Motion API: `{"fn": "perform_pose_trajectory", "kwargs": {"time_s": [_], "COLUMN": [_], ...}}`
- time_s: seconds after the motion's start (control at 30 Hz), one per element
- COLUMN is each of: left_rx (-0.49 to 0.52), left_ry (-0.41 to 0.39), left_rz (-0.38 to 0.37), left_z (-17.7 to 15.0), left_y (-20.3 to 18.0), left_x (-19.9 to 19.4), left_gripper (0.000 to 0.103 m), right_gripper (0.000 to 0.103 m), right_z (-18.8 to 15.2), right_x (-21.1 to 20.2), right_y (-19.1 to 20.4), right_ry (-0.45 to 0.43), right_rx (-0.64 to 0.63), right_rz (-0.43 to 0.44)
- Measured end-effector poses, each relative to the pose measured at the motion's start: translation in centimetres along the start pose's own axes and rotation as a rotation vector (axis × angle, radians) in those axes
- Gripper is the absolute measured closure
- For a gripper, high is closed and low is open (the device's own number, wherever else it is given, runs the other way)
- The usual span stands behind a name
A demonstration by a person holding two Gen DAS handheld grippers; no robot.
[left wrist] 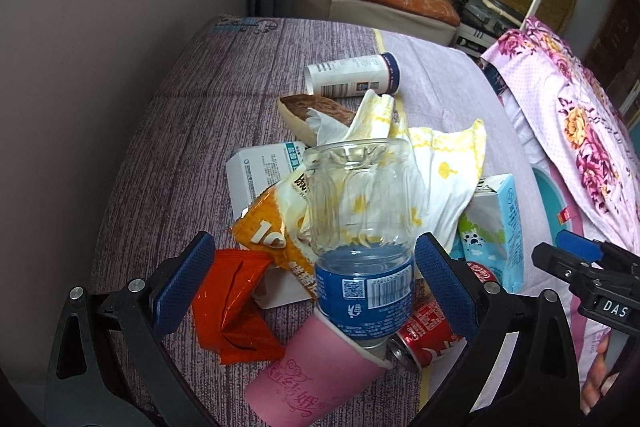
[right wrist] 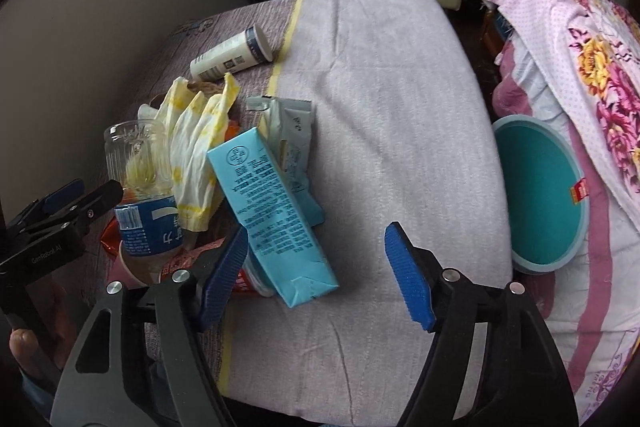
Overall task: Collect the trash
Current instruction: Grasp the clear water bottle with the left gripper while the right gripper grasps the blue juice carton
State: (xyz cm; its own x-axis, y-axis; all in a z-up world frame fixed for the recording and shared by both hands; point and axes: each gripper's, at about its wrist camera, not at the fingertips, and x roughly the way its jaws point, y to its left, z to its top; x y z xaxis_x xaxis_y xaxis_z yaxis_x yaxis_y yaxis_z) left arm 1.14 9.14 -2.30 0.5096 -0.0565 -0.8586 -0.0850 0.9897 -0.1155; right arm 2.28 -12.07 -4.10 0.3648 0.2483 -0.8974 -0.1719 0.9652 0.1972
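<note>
Your left gripper (left wrist: 312,283) has its jaws apart around the clear bottle (left wrist: 360,227), which lies on the trash heap on the table (right wrist: 392,75). Your right gripper (right wrist: 316,277) is spread wide, gripping nothing, just beside the blue carton (right wrist: 272,215).

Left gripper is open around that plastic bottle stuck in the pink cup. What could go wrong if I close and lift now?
1. The plastic bottle stands upside down, neck in the pink cup, so the cup may lift with it or drop off.
2. The yellow-print wrapper leans against the bottle and could get dragged.
3. The left gripper is open near the red can, which might roll.
</note>
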Motion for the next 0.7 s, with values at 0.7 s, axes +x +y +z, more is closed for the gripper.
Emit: {"fn": "perform_pose_trajectory", "kwargs": {"time_s": [0.7], "left_rx": [0.052], "left_ry": [0.085], "left_rz": [-0.051], "left_z": [-0.5], "left_y": [-2.8], "left_x": [2.9], "left_gripper": [0.035], "right_gripper": [0.063], "right_z": [0.8], "right_x": [2.1], "right_y": [-2.2], "right_ry": [0.024], "right_rx": [0.057], "right_rz": [0.098]}}
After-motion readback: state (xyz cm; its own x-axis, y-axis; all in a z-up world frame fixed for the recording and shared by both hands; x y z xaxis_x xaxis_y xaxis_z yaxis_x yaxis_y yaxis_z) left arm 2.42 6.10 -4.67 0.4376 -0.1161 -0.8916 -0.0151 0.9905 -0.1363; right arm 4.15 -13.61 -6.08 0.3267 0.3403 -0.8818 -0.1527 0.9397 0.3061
